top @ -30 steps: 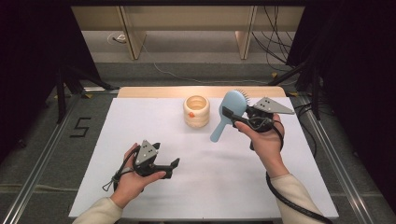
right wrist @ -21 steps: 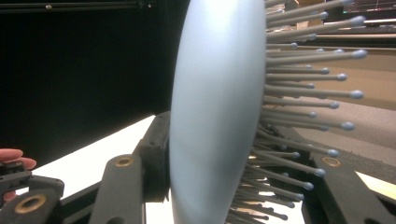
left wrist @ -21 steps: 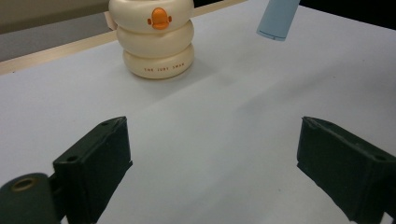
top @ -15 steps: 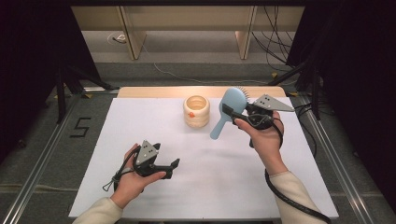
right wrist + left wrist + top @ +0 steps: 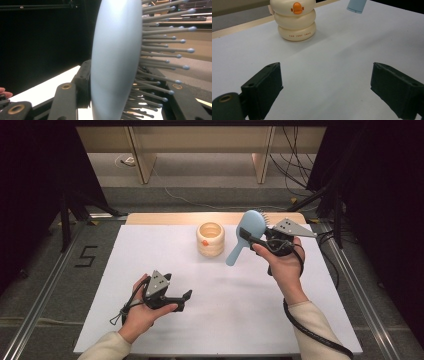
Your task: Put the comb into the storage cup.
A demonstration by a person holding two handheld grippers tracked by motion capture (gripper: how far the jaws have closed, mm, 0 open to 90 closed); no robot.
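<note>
We hold the light blue hairbrush (image 5: 246, 233) in our right gripper (image 5: 260, 240), right of centre in the high view, with the jaws clamped on the brush head: in the right gripper view the smooth back of the brush (image 5: 115, 62) presses against one black jaw and the bristles (image 5: 160, 50) are squeezed against the other. The brush hangs lifted above the white surface (image 5: 240, 295), its handle slanting down toward the centre of the frame. Just left of the handle tip, apart from it, stands a cream ribbed cup (image 5: 210, 239) with an orange duck bill on its side; it sits between the brush and our left gripper's line of sight, showing at the upper middle of the left gripper view (image 5: 295, 20), with the brush handle's end (image 5: 357, 6) at the top edge. Our left gripper (image 5: 182, 299) rests low in the lower left of the high view, jaws spread wide with nothing between them. Cables (image 5: 295, 175) trail over the floor beyond the surface.
</note>
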